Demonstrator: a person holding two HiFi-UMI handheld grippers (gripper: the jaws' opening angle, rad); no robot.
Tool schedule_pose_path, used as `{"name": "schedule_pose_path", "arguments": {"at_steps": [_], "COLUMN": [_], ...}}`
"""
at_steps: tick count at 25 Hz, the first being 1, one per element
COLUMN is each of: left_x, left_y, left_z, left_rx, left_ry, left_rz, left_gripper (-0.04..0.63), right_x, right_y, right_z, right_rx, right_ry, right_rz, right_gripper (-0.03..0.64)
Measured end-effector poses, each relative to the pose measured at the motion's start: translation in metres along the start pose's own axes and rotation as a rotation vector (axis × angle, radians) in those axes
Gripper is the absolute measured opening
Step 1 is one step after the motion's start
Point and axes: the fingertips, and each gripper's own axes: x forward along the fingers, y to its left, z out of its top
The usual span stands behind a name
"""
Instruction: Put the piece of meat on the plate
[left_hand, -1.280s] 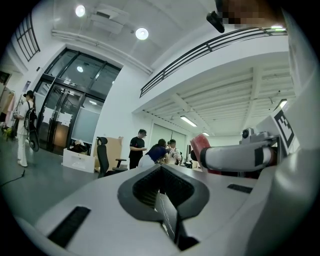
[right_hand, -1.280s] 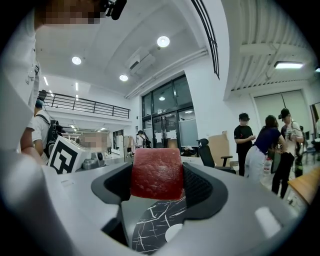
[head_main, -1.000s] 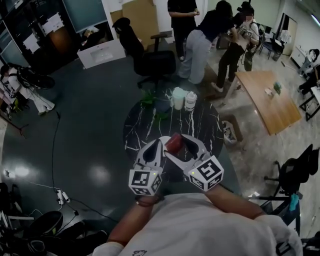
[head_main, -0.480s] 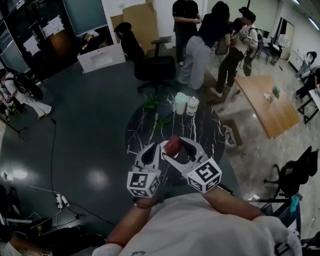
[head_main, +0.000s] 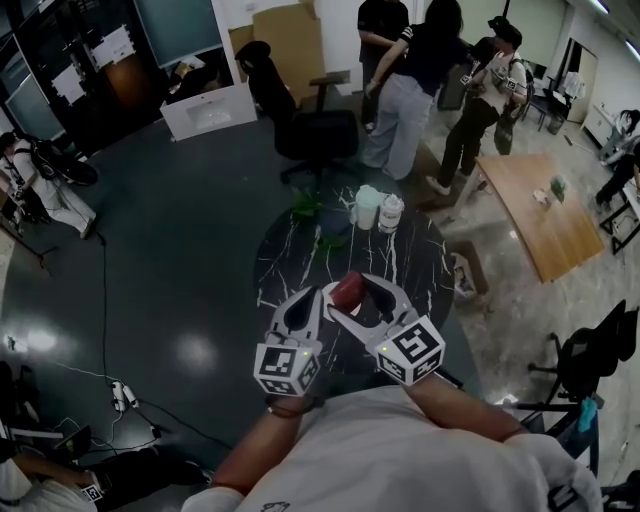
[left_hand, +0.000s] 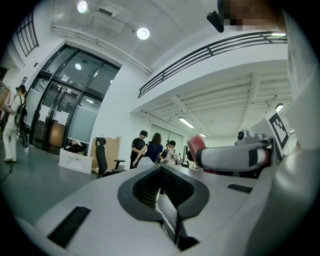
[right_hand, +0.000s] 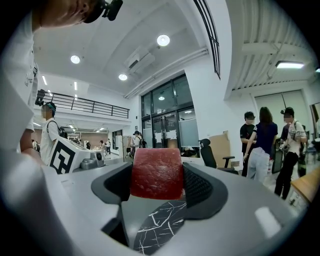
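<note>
Looking down from the head view, the right hand-held gripper (head_main: 349, 297) is clamped on the piece of meat (head_main: 346, 289), a dark red block carried in the air above the near part of the round, black, white-veined counter (head_main: 405, 262). The left hand-held gripper (head_main: 318, 290) sits just beside it, tips together and empty. At the counter's far edge stand two pale containers (head_main: 378, 209) and something green (head_main: 305, 206). No plate can be made out anywhere on the counter. In the left gripper view, the left hand-held gripper (left_hand: 161, 167) has its jaws closed on nothing, with only a sliver of veined surface showing below them, and the meat (left_hand: 196, 144) and the right hand-held gripper (left_hand: 234, 157) show off to one side. In the right gripper view, the meat (right_hand: 156, 172) fills the gap of the right hand-held gripper (right_hand: 156, 176), pinched on its two side faces with its lower edge hanging free over the counter (right_hand: 159, 226). The main risk, as I judge it, is that the block slides out: it is held by side pressure alone, and a quick swing or tilt could drop it onto the counter. With the plate unseen, a search sweep could also knock the far containers. The two hand-held grippers are close enough that they could bump each other.
</note>
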Motion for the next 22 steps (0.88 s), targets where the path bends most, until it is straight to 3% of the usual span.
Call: {"name": "schedule_pose_path", "arguments": {"at_steps": [22], "left_x": [0.057], "left_y": [0.0], "left_z": [0.003], "left_rx": [0.009], "left_ry": [-0.02], "left_rz": [0.074], "left_gripper": [0.006], "right_x": [0.016], "right_y": [-0.061], "right_z": [0.004], "right_rx": [-0.01], "right_ry": [0.017], "right_rz": [0.098], "right_gripper": [0.298]}}
